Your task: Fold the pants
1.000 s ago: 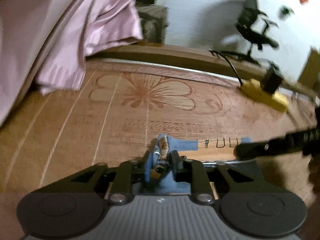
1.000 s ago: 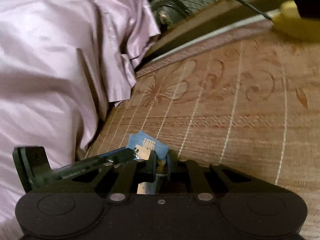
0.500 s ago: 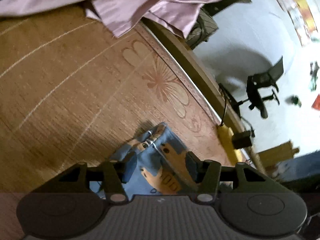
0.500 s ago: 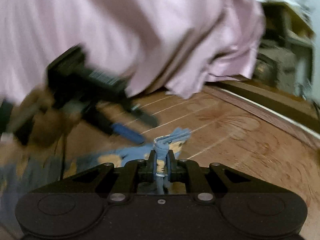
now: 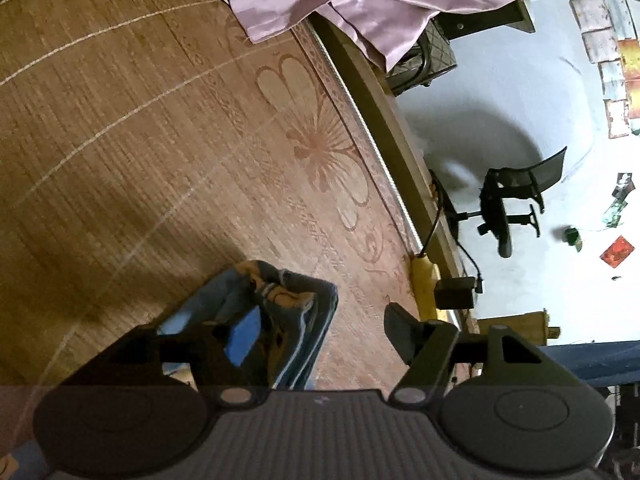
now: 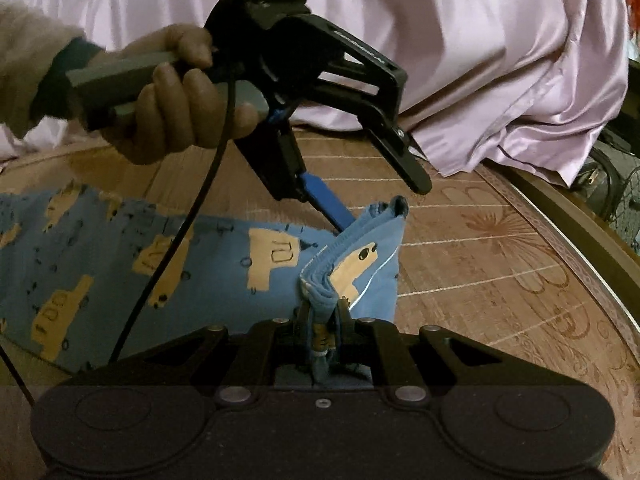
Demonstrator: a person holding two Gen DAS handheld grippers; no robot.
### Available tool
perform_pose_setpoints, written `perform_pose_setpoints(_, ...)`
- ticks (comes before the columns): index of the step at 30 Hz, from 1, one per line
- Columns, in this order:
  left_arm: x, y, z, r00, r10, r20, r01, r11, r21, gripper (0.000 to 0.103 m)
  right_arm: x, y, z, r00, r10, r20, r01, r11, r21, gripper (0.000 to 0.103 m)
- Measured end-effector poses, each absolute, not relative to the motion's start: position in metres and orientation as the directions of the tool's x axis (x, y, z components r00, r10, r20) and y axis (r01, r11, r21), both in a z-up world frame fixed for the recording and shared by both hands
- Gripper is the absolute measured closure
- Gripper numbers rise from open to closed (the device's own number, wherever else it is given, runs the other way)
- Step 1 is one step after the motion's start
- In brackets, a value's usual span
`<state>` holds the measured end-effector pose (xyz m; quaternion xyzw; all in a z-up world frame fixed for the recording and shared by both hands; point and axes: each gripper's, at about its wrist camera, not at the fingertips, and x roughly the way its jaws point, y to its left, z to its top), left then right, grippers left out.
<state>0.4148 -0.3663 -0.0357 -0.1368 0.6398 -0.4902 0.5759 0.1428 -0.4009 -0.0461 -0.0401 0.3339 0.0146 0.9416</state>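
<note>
Pants (image 6: 168,264) pinched in right tool (image 6: 322,334), left tool (image 6: 384,196) opening, pink sheet (image 6: 460,40) behind

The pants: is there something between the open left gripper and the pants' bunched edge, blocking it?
Nothing visible blocks it. The left gripper, its jaws opening, hangs just over the bunched edge of the pants, with only air between. The right gripper pinches that same edge lower down. The pink sheet lies behind, apart.

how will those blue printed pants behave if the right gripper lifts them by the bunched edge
Probably floppy: the pants lie limp on the mat, creasing where the right gripper pinches them. Likely light, thin cloth. The rest would likely hang and drag.
</note>
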Motion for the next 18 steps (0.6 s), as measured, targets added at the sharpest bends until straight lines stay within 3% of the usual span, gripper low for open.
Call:
perform_pose_setpoints(2,0.4121,-0.3669,-0.0351,-0.285,-0.718,-0.635,0.404,0.511,-0.759,0.033,0.1423,-0.4009,-0.0468,0.776,-0.001,-0.631,-0.055,0.996,-0.068,0.087)
perform_pose_setpoints(6,0.4087,-0.3672,-0.0377,-0.262,-0.675,-0.690,0.419,0.565,-0.711,0.061,0.1427,-0.3994,-0.0485,0.769,-0.001,-0.639,-0.063,0.995,-0.076,0.080)
perform_pose_setpoints(9,0.4086,-0.3661,-0.0394,-0.256,-0.677,-0.690,0.407,0.572,-0.712,0.066,0.1430,-0.4003,-0.0488,0.770,0.001,-0.638,-0.057,0.996,-0.068,0.072)
perform_pose_setpoints(13,0.4087,-0.3640,-0.0370,-0.258,-0.679,-0.687,0.411,0.566,-0.715,0.065,0.1436,-0.4022,-0.0488,0.776,0.004,-0.630,-0.049,0.997,-0.055,0.068)
perform_pose_setpoints(14,0.4087,-0.3633,-0.0364,-0.259,-0.678,-0.687,0.412,0.566,-0.714,0.062,0.1441,-0.4020,-0.0491,0.777,0.004,-0.630,-0.050,0.997,-0.055,0.067)
perform_pose_setpoints(16,0.4080,-0.3636,-0.0349,-0.262,-0.676,-0.689,0.411,0.568,-0.713,0.046,0.1454,-0.4011,-0.0506,0.776,0.005,-0.631,-0.054,0.997,-0.058,0.067)
perform_pose_setpoints(18,0.4068,-0.3640,-0.0320,-0.253,-0.674,-0.694,0.426,0.567,-0.705,0.045,0.1469,-0.3993,-0.0527,0.771,0.013,-0.636,-0.067,0.996,-0.061,0.069)
